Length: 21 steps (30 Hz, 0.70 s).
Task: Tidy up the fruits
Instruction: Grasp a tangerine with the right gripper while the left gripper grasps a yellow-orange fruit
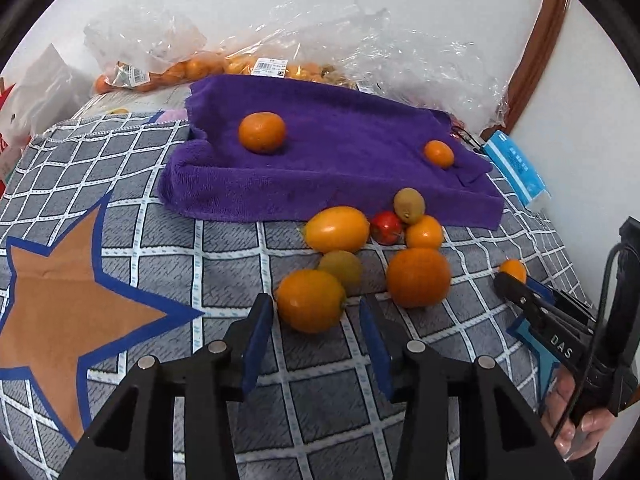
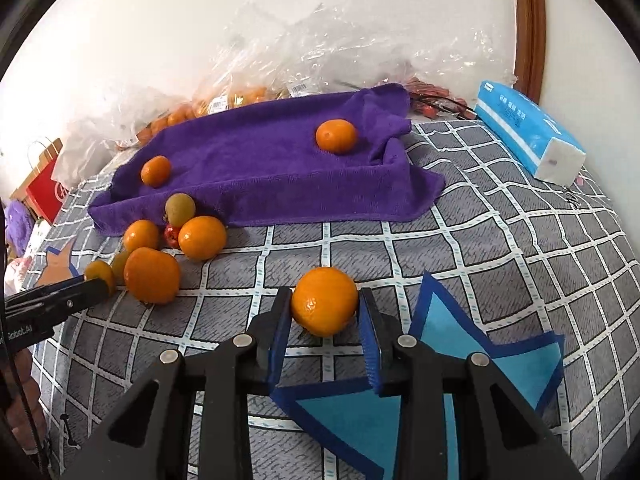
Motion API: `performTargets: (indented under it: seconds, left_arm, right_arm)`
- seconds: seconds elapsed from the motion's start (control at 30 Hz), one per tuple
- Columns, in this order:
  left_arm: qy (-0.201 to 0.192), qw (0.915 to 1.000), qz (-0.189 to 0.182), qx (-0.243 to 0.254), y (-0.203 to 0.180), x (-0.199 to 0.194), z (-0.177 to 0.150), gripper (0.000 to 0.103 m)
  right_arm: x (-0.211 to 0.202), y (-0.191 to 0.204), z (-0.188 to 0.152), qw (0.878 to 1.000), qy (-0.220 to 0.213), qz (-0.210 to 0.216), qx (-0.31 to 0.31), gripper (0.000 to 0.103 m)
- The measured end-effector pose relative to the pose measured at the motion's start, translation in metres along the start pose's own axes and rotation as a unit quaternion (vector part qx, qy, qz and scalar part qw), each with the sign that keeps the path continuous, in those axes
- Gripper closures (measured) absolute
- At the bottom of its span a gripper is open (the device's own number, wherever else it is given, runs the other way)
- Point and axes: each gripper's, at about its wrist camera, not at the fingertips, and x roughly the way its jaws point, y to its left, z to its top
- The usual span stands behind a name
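Right jaws: I read the right gripper [image 2: 325,312] as clamped on a mandarin [image 2: 324,300]. Both blue pads meet its sides at the very fingertips.
Left jaws: The left gripper [image 1: 316,312] stands apart. The oval orange fruit [image 1: 310,300] sits at the fingertips, with a gap showing on its right side, so it is not gripped.
Key relation: The oval orange fruit lies dead ahead of the left jaws, on the checked cover [image 1: 224,264]. Its long axis runs roughly across the gap, along the closing line.
Fruit heap: The rest of the loose fruit [image 1: 400,240] lies just beyond, touching one another, near the front hem of the purple towel [image 1: 340,168].
Destination, my judgement: The towel, which already carries two mandarins set well apart. It lies ahead of both hands, up and to the left of the right one.
Nearer hand: The left hand is nearer the heap. The right is further from it and already loaded.
Writing, tools: "DAS" on the right gripper's body in the left view. Something like "Robot.AI" on the left gripper in the right view.
Writing, goods: The barcode label [image 1: 269,67] on the plastic bags [image 1: 400,52] is not readable. The print on the blue tissue pack [image 2: 528,136] is too small to read.
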Motion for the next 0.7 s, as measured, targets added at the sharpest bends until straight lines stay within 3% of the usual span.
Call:
performTargets:
  seconds: [0.17, 0.27, 0.7]
  left_arm:
    - [-0.005, 0.9999, 0.005, -0.008, 0.003, 0.007, 0.001, 0.061]
    - [-0.02, 0.9997, 0.006, -0.009, 0.004, 0.003, 0.0, 0.069]
    - [-0.025, 0.9995, 0.006, -0.017, 0.01, -0.027, -0.01, 0.069]
  right_arm:
    - [0.002, 0.005, 0.0, 1.0, 0.004, 0.015, -0.017, 0.07]
    - [0.002, 0.009, 0.0, 1.0, 0.004, 0.005, -0.025, 0.07]
    - [-0.012, 0.01, -0.004, 1.0, -0.005, -0.018, -0.025, 0.07]
